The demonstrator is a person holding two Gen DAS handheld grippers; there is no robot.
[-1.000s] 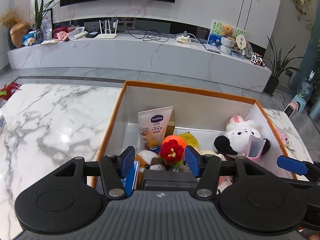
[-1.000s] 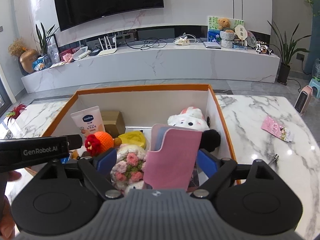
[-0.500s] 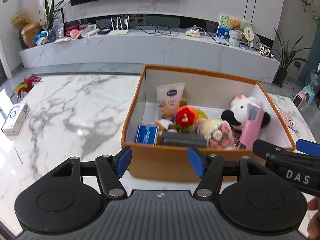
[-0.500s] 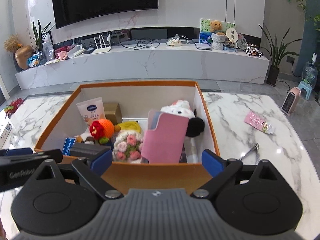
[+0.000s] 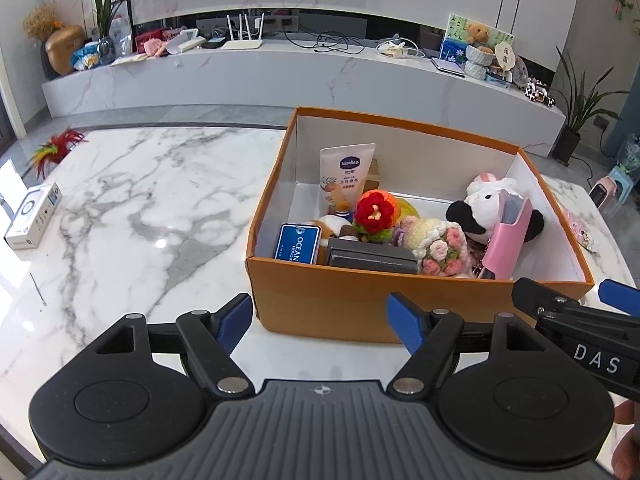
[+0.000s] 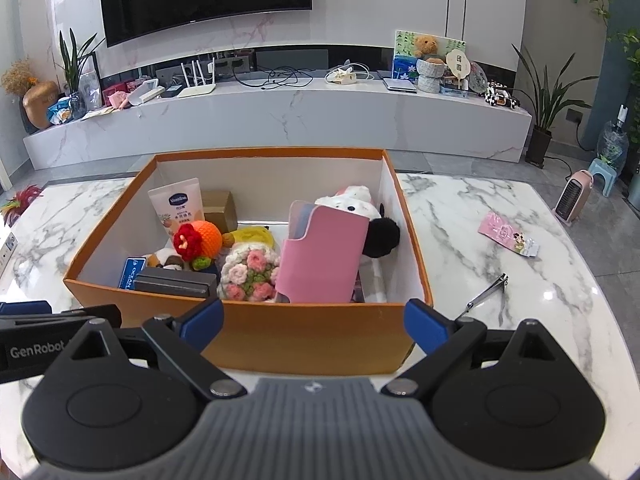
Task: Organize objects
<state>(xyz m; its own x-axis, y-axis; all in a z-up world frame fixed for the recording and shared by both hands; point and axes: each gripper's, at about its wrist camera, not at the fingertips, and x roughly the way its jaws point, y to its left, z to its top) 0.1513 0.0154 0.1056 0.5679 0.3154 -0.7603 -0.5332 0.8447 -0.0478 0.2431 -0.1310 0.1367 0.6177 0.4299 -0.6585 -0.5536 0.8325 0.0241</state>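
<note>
1. At the far left of the marble table (image 5: 132,200) we see one red feather toy (image 5: 56,148) by the edge and one small white box (image 5: 34,216) lying flat, both well apart from everything else.
2. The left gripper (image 5: 318,314) hangs before the near wall of the orange box (image 5: 320,300), angled down. Its jaws stand wide and have just been opening; nothing lies between them, and the blue fingertips (image 5: 236,314) touch no object.
3. The orange box sits in the middle of the table, open at the top. Inside we count one blue tin (image 5: 297,242), one dark grey case (image 5: 370,256), one lotion tube (image 5: 346,180) upright against the far wall, one tan carton (image 6: 218,208) behind it, one crocheted red flower (image 5: 376,212), one crocheted bouquet (image 5: 438,246), one pink holder (image 6: 322,256) and one white plush toy (image 5: 486,204) with black ears.
4. The near wall stands between both grippers and the contents.
5. The right gripper (image 6: 314,320) also points down at that wall, jaws spread apart on nothing, just having opened wider.
6. To the right on the bare table lie one nail clipper (image 6: 486,288), just beside the box, and one pink packet (image 6: 506,234) farther off.
</note>
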